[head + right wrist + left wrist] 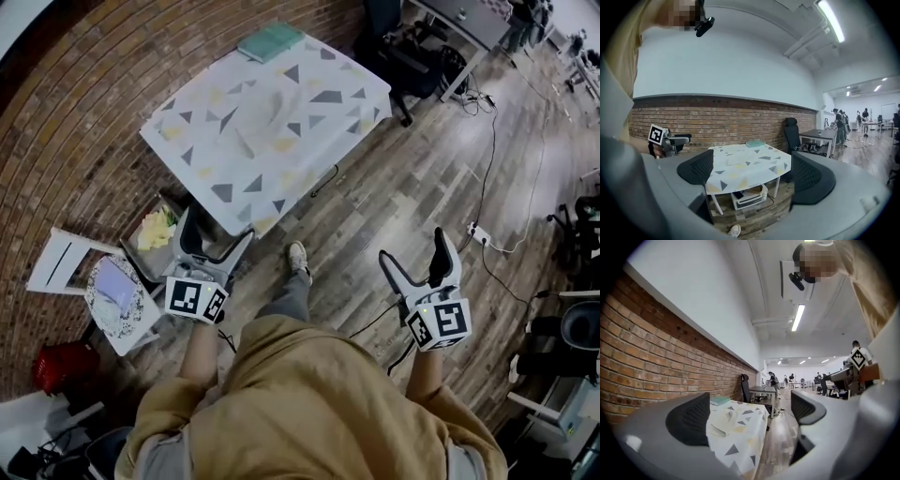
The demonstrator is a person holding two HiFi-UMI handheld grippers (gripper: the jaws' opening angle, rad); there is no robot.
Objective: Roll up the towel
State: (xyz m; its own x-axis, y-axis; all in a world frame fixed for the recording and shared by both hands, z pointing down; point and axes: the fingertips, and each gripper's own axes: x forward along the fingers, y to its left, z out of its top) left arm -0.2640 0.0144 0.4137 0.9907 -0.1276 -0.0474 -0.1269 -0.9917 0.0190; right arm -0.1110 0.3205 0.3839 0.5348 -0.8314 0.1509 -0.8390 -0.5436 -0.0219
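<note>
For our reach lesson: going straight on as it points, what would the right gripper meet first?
The right gripper would probably meet the patterned tablecloth at its near edge; depth is unclear.

One triangle-patterned bench carries one folded green towel at its far corner. Two tongs show on the near side of the bench: one left tongs and one right tongs. Under the bench stands one white box, and beyond the bench's far corner stands one black office chair.
</note>
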